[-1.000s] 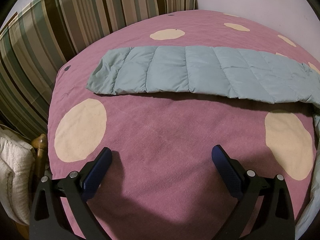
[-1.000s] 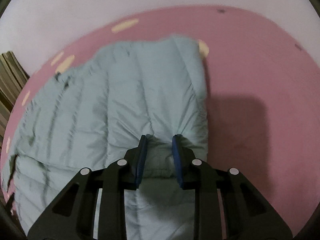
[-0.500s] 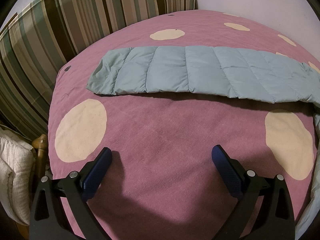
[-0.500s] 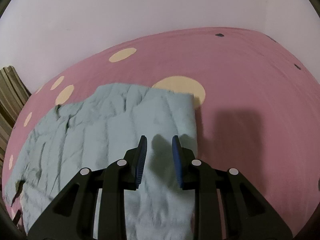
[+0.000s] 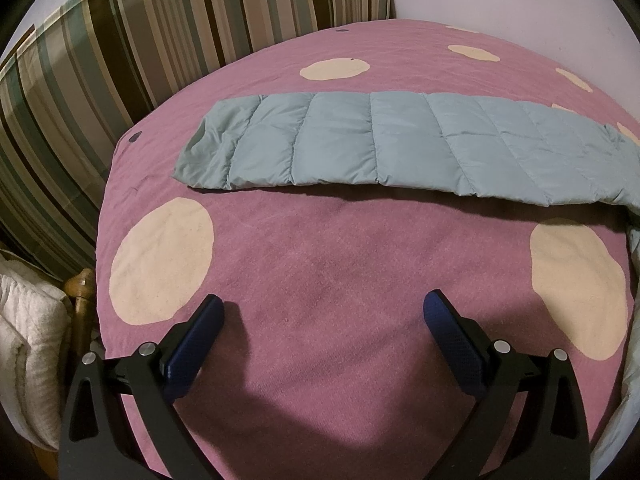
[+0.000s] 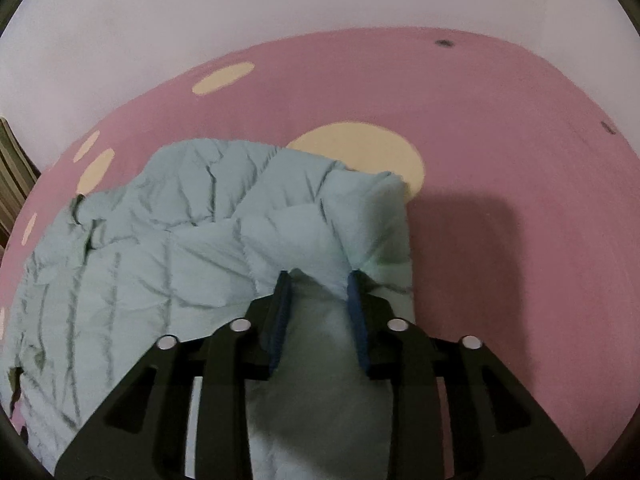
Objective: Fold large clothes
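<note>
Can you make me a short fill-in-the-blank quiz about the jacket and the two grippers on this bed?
1. The left gripper hovers over the bedspread with its jaws ____.
2. The right gripper is shut on the quilted ____.
3. The bedspread is pink with cream ____.
4. Behind the bed stand ____ cushions.

Missing words: open; jacket; circles; striped

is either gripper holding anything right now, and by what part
The right gripper is shut on a bunched fold of the light blue puffer jacket near its right edge. The left gripper is open over the bedspread, holding nothing.
</note>
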The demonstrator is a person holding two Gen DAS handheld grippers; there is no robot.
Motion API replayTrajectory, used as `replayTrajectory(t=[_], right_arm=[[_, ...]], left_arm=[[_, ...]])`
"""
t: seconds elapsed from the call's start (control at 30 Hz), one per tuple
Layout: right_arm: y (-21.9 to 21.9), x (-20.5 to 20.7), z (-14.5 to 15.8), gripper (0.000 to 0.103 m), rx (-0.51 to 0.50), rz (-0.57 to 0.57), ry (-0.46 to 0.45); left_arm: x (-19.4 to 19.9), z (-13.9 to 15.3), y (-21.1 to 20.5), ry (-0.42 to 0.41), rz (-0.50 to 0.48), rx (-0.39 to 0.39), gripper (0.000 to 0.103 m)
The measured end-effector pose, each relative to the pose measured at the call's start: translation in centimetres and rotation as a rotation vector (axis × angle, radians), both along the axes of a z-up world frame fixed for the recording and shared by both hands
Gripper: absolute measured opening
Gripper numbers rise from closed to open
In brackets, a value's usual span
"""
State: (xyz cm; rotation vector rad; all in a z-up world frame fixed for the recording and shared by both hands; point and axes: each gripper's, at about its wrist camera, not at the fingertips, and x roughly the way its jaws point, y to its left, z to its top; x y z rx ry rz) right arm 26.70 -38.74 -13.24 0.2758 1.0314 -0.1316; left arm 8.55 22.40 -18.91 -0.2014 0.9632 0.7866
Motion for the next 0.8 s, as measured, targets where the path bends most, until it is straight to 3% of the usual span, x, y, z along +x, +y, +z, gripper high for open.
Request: replayTrajectory(t=[0.07, 0.23, 0.5, 0.8], right_arm=[[0.6, -1.7, 1.6, 0.048, -0.008, -0.006, -0.043], [3.3, -5.9, 3.3, 0.049, -0.004, 0.041, -0.067], [6.8, -7.2, 0.7, 0.050, -0.048, 0.079, -0.017], [7.7, -6.8, -1.5, 0.054, -0.138, 0.094, -0.001]], left_arm=[[0.0, -0.1, -0.1, 0.000, 0.000, 0.000, 0.099], [0.1, -0.1, -0.1, -0.001, 0.000, -0.001, 0.099], [0.2, -0.1, -0.3, -0.002, 0.001, -0.003, 0.099], [0.2, -0.2, -0.6, -0.006, 0.002, -0.012, 0.099]])
